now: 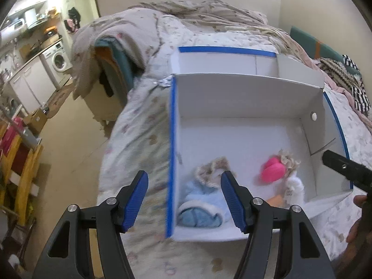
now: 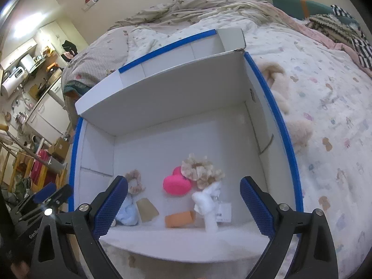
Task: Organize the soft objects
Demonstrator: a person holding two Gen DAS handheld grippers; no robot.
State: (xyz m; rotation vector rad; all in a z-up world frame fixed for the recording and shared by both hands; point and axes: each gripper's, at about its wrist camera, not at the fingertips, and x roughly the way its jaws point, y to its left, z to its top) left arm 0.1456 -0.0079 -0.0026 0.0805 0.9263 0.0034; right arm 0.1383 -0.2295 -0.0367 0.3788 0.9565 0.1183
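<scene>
A white cardboard box (image 2: 162,97) with blue-taped edges lies open on the bed. Inside it are a pink soft piece (image 2: 173,187), a cream scrunchie (image 2: 197,168), a small pinkish scrunchie (image 2: 134,181), a light blue fluffy item (image 1: 200,207), a white fluffy item (image 2: 207,207) with a tag, an orange block (image 2: 180,218) and a tan card (image 2: 146,209). My right gripper (image 2: 183,181) hangs above the box's near side, wide open and empty. My left gripper (image 1: 184,176) hovers over the box's left wall, open, nothing between its pads.
A cream plush toy (image 2: 300,132) lies on the patterned bedsheet just outside the box's right wall. Rumpled blankets (image 1: 209,16) pile up at the far end of the bed. Left of the bed are bare floor (image 1: 69,139), a washing machine (image 1: 59,60) and yellow shelving (image 1: 23,162).
</scene>
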